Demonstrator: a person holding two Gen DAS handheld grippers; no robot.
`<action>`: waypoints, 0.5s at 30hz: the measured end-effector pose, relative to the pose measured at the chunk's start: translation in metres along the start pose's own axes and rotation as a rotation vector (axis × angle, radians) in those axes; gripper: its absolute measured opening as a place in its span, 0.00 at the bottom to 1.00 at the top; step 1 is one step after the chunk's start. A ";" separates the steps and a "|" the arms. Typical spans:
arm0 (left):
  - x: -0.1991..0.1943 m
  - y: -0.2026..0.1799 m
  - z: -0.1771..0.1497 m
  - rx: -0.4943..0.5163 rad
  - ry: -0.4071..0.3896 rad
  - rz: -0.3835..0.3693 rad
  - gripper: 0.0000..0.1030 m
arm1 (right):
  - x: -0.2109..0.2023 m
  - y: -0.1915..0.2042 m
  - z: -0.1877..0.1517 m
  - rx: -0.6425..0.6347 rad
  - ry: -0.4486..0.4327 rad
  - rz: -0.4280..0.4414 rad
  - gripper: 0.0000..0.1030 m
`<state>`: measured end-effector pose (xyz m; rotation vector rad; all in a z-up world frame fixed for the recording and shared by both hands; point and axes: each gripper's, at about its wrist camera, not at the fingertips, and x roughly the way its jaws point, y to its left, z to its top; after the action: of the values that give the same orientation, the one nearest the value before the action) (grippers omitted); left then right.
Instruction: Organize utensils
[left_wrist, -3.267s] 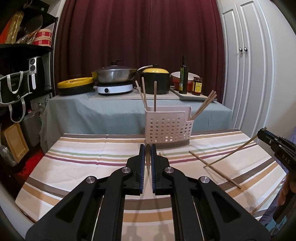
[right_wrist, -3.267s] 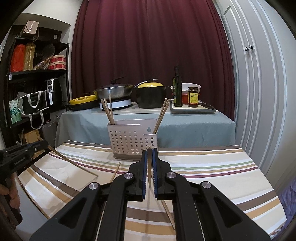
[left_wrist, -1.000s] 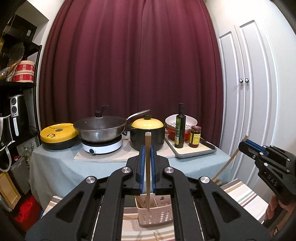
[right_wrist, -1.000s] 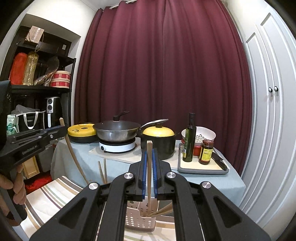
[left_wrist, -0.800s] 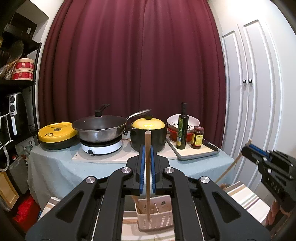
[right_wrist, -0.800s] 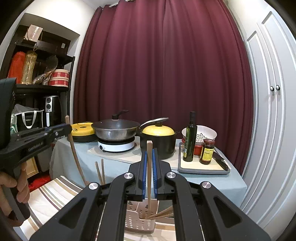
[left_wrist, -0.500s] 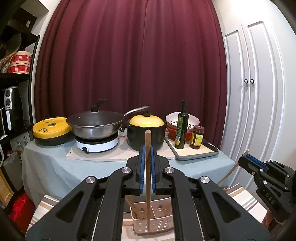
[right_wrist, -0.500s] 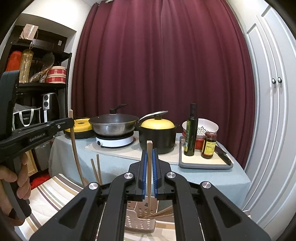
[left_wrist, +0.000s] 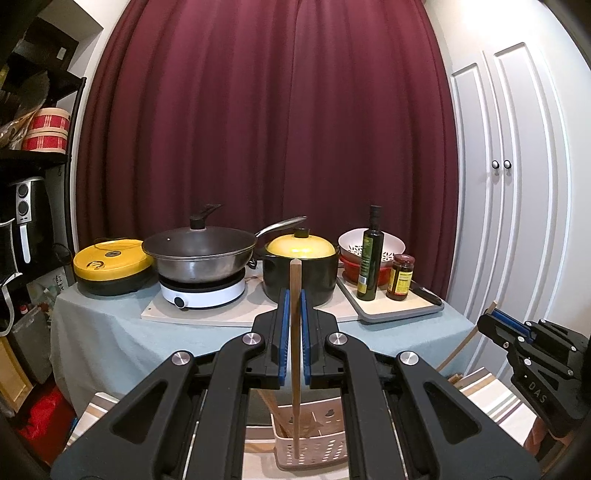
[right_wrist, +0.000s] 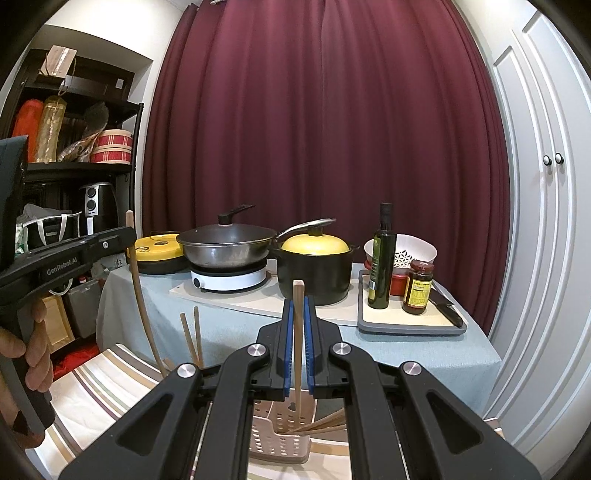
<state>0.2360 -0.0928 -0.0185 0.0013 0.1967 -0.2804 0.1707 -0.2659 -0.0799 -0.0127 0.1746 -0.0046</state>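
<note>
A pale perforated utensil basket (left_wrist: 310, 441) sat at the bottom centre of both frames, several wooden chopsticks leaning inside. The left gripper (left_wrist: 293, 295) was clamped narrow on an upright chopstick (left_wrist: 295, 369) whose lower end hung in front of the basket. The right gripper (right_wrist: 298, 304) likewise pinched a second chopstick (right_wrist: 297, 354) above it.

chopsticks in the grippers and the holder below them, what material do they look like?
Chopstick in the left gripper: looks like bamboo or wood, matte tan, square-cut top. The right gripper's chopstick looks the same. Utensil holder: likely moulded plastic, pale off-white, smooth walls punched with regular holes.
</note>
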 end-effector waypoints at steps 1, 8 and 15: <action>0.000 0.001 0.000 0.000 -0.001 0.001 0.06 | 0.000 0.000 0.000 -0.001 0.001 0.000 0.06; 0.006 0.009 0.002 -0.014 -0.009 0.015 0.06 | 0.003 0.003 -0.001 -0.009 0.000 -0.002 0.06; 0.016 0.012 0.004 -0.012 -0.025 0.031 0.06 | 0.013 0.006 0.001 -0.016 0.000 -0.003 0.06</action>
<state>0.2555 -0.0860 -0.0180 -0.0112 0.1737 -0.2481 0.1833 -0.2600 -0.0809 -0.0293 0.1750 -0.0064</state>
